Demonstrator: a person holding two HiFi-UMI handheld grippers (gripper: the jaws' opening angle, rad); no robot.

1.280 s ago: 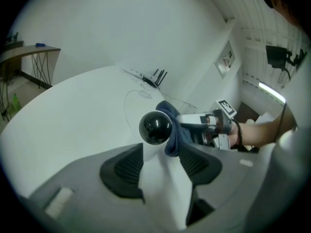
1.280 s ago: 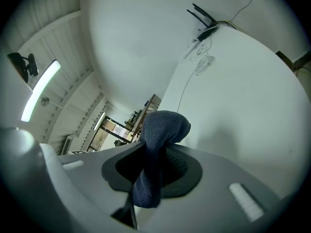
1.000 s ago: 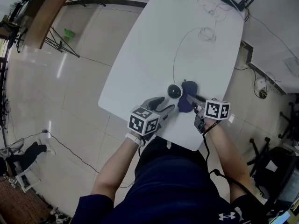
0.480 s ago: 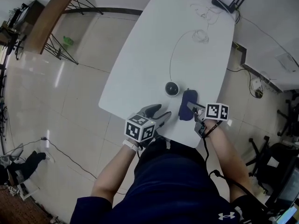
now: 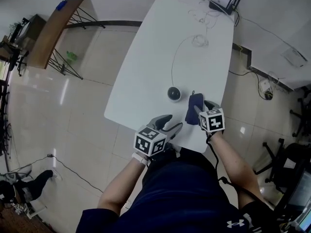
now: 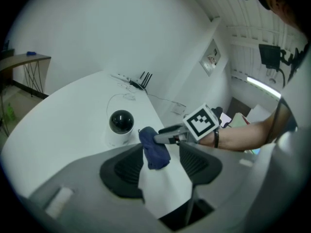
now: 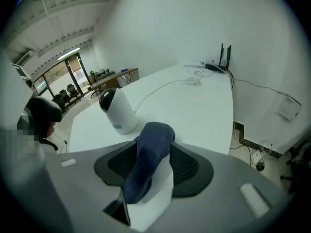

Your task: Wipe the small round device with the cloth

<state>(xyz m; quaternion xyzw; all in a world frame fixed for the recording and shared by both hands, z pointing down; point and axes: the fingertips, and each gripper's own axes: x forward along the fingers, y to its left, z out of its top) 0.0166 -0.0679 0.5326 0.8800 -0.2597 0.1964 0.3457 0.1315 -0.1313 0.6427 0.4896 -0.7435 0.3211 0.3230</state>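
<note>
Blue cloth now lies on the white table just right of the small round device, no longer against it. Your right gripper has just been opening, with the cloth loose between its jaws. Your left gripper has drawn back, its jaws wide apart and empty.

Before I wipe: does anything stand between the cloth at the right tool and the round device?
Nothing visible; only bare table between cloth and device. Jaws of the right tool have just been opening, cloth between them.
</note>
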